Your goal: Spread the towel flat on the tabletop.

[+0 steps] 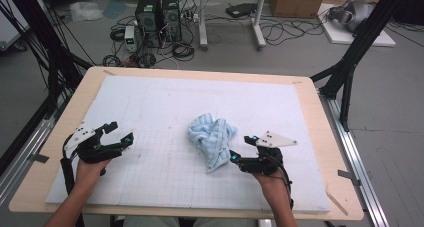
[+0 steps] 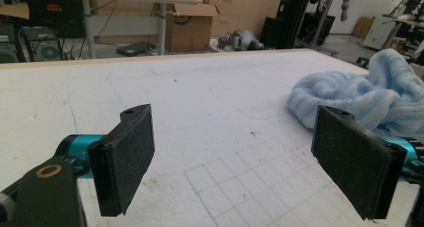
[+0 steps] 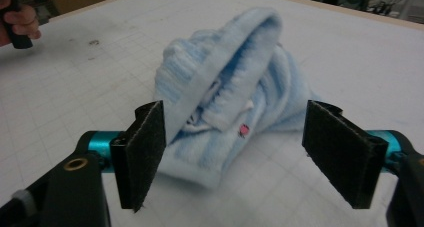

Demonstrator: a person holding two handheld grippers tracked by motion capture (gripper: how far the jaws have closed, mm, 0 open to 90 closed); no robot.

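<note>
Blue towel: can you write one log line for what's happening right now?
towel: crumpled on white mat | right gripper: open, at towel's edge | left gripper: open, apart from towel

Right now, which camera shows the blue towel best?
The right gripper view: the towel sits close up between the open jaws, folds and a small pink mark plain. The high view shows the whole crumpled towel, but small. The left gripper view catches part of it at the right edge.
</note>
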